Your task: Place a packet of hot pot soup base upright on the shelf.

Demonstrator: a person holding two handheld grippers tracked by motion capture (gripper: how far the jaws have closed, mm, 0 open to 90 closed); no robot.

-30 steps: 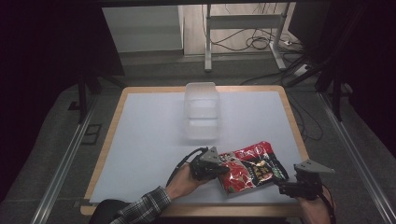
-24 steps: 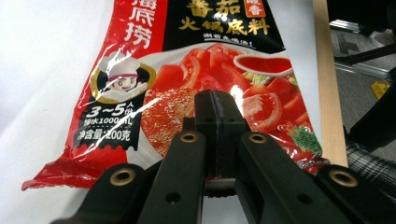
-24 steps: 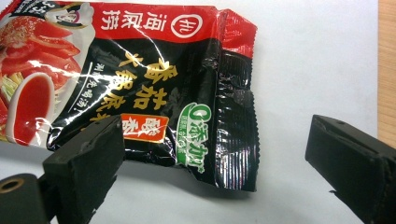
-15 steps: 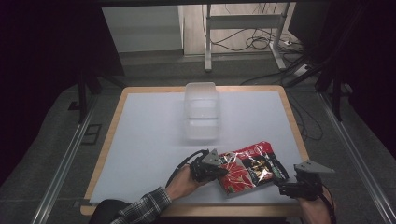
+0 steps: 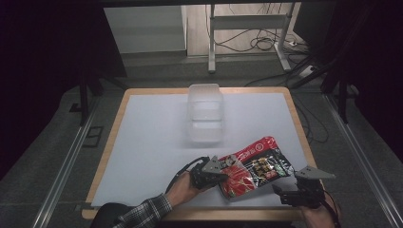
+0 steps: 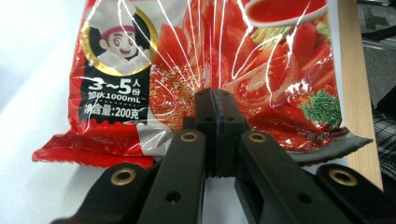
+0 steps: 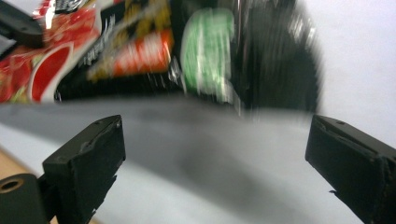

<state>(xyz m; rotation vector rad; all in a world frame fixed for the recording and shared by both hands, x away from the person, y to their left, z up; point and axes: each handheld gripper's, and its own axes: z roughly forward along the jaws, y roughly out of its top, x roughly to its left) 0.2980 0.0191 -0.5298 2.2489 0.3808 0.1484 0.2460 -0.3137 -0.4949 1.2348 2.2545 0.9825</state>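
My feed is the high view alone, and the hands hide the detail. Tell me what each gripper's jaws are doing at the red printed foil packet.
Observer: The left gripper has its black jaws shut on the red printed foil packet; the film puckers around their tips.
Operator: Now report the right one.
Observer: The right gripper is wide open. The packet's dark end lies ahead of its jaws, too blurred to judge how near.
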